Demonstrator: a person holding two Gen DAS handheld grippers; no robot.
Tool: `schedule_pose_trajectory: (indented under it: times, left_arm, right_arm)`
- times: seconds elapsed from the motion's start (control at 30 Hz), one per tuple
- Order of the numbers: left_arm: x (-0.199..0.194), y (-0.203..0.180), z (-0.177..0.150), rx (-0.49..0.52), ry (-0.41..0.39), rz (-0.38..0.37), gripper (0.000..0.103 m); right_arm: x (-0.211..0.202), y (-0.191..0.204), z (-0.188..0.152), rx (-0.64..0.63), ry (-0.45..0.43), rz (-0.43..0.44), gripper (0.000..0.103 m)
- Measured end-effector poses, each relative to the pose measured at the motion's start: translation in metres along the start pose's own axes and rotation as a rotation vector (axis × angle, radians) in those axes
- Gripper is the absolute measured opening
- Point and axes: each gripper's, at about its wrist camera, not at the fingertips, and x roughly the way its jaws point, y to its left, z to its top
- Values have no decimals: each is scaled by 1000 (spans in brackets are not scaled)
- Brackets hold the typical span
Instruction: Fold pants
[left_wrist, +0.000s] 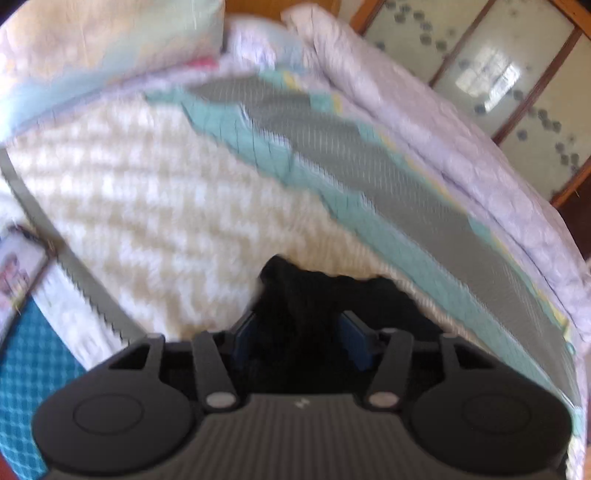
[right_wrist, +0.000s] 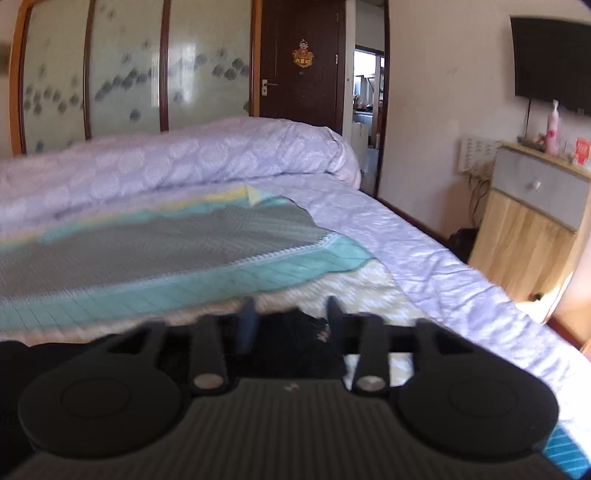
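Black pants (left_wrist: 295, 295) lie on the bed (right_wrist: 424, 266), near its grey-and-teal mat (right_wrist: 155, 243). We see both hand-held grippers, left (left_wrist: 297, 334) and right (right_wrist: 290, 319), standing partly open astride the cloth, pads not pressing.

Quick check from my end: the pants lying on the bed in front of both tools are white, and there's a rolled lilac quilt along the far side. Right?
Not quite. The pants are black, not white; the left wrist view shows the dark cloth against the pale bedding, and the right wrist view shows it between the right tool's fingers. The rest holds: they lie on the bed, with the rolled lilac quilt along the far side.
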Motion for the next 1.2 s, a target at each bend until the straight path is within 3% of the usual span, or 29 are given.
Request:
schedule_pose_trajectory:
  times: [0.07,0.13,0.27,0.43,0.57,0.6,0.67,0.73,0.8,0.83,0.87,0.9,1.07,1.2]
  left_arm:
    - [0,9,-9,3,23,4,53]
    - [-4,19,-17,7,35,-7,59]
    - [-20,28,-30,37,39,-17,59]
    - [-41,27,-48,67,54,-41,60]
    - [-62,22,-63,117,61,-50,76]
    - [-68,20,-67,134,60,-51,76]
    - [-79,16,-72,167,66,-61,76]
    - [-90,12,-77,200,70,-74,76]
    - [-99,10,-82,230,61,-70,82]
    - [-102,10,-84,241,53,-63,88]
    - [-105,10,-85,250,43,-58,93]
    - [-106,11,-87,258,36,-52,95]
    - [-99,32,-90,177,78,-65,96]
    - [-86,47,-96,98,147,-78,96]
  right_arm:
    - [-5,-15,-12,-10,7,-24,51]
    - [-5,-38,-22,72,55,-10,51]
    - [13,-71,-36,275,170,19,51]
    - [63,-69,-40,466,289,99,52]
    - [98,-46,-47,563,402,125,50]
    - [99,-38,-45,537,382,111,18]
    - [104,-25,-37,435,380,57,7]
    - [95,-29,-28,409,302,-30,7]
    - [83,-43,-20,395,217,-105,12]
    - [79,-54,-20,418,207,-92,18]
    - [74,-65,-21,460,213,-62,41]
    - [66,-76,-25,500,227,-24,55]
    - [-1,-121,-72,597,216,111,55]
    - [-50,-122,-113,603,247,181,55]
